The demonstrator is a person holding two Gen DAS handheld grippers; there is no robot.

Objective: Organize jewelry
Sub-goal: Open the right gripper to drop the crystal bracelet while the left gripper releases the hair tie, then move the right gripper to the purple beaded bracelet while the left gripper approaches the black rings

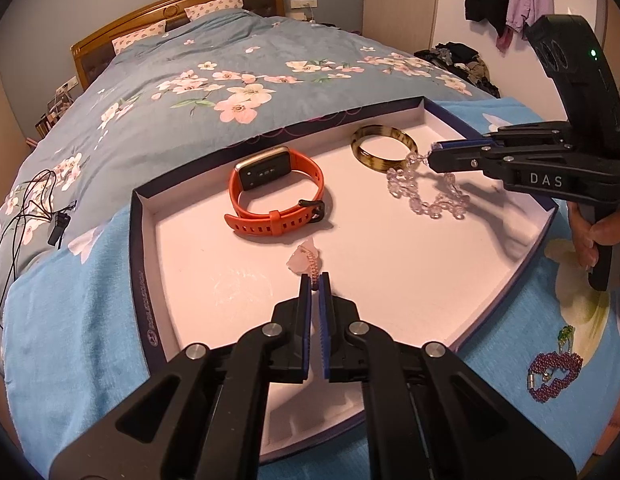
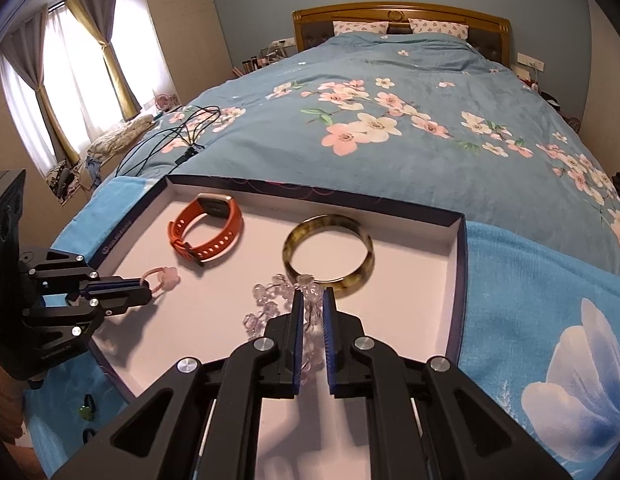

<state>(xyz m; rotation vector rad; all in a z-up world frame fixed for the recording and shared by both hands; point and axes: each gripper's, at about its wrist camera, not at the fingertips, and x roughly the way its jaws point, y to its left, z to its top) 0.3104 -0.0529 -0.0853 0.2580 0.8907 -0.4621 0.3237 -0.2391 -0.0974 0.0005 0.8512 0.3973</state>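
A shallow white tray (image 1: 213, 276) (image 2: 414, 320) with dark walls lies on the bed. In it are an orange watch (image 1: 275, 194) (image 2: 207, 228), a brown mottled bangle (image 1: 384, 148) (image 2: 330, 254), a clear bead bracelet (image 1: 430, 190) (image 2: 269, 300) and a pink cord bracelet with a pink flower (image 1: 307, 258) (image 2: 165, 278). My left gripper (image 1: 314, 280) (image 2: 147, 294) is shut on the pink cord bracelet, low over the tray. My right gripper (image 2: 312, 296) (image 1: 430, 156) is shut on the clear bead bracelet beside the bangle.
A purple bead bracelet (image 1: 554, 372) lies on the light blue blanket (image 1: 89, 312) right of the tray. Black cables (image 1: 25, 208) (image 2: 177, 132) lie on the floral quilt (image 2: 390, 120). Small green and dark items (image 2: 85, 408) lie left of the tray.
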